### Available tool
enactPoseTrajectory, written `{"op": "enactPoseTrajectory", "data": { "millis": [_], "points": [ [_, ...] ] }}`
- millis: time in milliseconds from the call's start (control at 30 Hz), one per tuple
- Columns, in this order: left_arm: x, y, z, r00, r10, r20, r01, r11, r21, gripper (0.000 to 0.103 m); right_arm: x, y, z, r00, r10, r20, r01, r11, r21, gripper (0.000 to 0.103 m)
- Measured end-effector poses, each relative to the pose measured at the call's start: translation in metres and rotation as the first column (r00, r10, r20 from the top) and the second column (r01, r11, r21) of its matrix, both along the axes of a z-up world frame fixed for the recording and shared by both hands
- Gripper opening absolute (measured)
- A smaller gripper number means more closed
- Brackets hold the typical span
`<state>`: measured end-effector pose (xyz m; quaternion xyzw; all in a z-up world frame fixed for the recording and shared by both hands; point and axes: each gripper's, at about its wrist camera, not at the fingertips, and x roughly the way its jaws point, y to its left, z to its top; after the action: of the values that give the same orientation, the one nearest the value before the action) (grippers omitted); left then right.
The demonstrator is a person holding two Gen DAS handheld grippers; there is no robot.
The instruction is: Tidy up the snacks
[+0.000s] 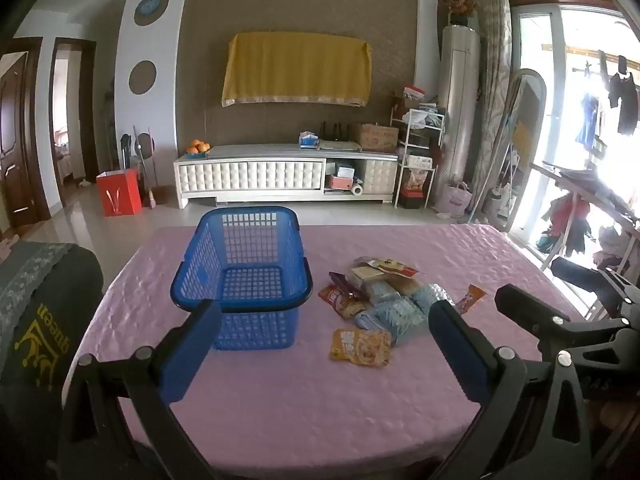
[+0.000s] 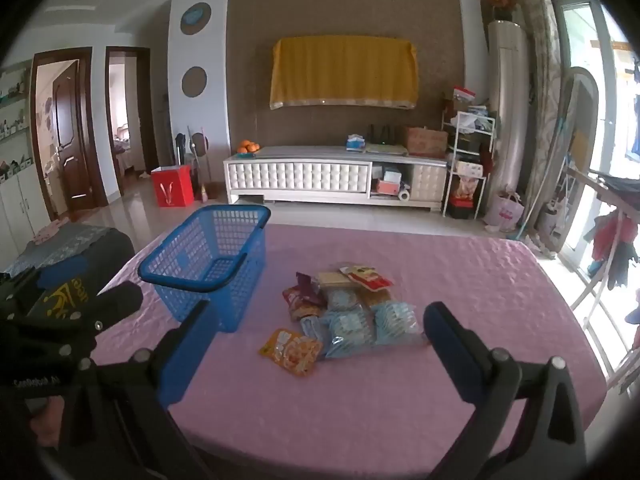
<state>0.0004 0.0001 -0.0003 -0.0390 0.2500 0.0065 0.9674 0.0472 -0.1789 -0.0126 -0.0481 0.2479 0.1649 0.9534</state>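
1. On the pink table cover sits a blue basket, empty, left of the snack pile.
2. Snacks lie loose in a heap just right of the basket: clear-blue packs, a red-and-white pack at the back, and an orange packet nearest the camera. One small orange pack sits a bit apart on the right.
3. Left gripper hangs wide open over the table, holding nothing; its left finger overlaps the basket's near corner in view.
4. Right gripper is spread wide too, nothing between its fingers.
5. Behind the table: white TV cabinet, oranges, red bag on the floor.
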Motion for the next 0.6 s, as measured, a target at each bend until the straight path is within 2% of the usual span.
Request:
{"op": "enactPoseTrajectory", "data": {
  "millis": [600],
  "points": [
    [-0.0026,0.0019,-0.0053,1.000,-0.008,-0.002,0.008,1.000,-0.005,0.102,-0.0036,0.0024,-0.0042,1.000,-0.009,-0.007,0.009,1.000,0.025,0.103]
  ]
}}
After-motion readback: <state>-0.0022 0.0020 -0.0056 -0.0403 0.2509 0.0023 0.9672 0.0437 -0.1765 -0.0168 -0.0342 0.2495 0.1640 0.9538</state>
